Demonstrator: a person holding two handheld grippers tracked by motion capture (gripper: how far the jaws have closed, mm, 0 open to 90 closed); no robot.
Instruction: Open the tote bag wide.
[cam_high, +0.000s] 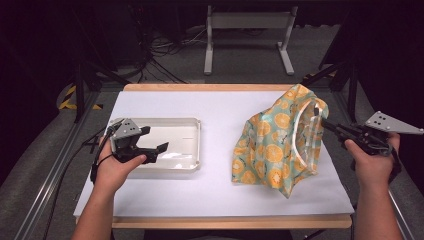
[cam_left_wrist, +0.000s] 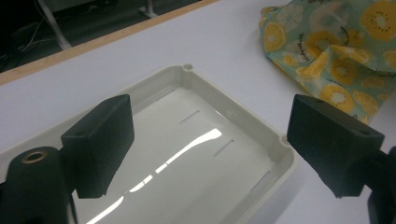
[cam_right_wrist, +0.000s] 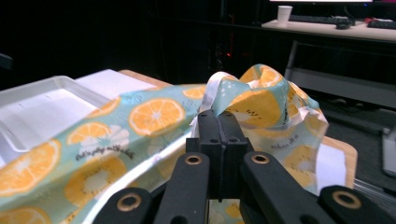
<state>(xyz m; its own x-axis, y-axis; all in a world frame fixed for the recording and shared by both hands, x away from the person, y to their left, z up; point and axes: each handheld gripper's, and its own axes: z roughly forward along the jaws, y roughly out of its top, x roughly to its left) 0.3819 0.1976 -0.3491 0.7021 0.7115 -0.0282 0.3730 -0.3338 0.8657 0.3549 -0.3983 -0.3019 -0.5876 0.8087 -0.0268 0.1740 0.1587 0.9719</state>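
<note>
Our right tongs are clamped tight on the white-trimmed edge of the orange-print cloth, so its upper edge hangs lifted off the table while the lower folds rest on it. In the right gripper view the two black jaws stand pressed together with the hem caught between them, which we judge to be a grip for raising or carrying the cloth.

Our left tongs stand open and empty, hovering over the near left part of the white tray. In the left gripper view the tray floor shows bare between the spread jaws, so we read this hand as waiting, perhaps to steady the tray.

On the table, the tray sits toward nine o'clock and the cloth toward three o'clock, apart from each other. Carrying the cloth to the tray would mean a sweep toward nine o'clock.
</note>
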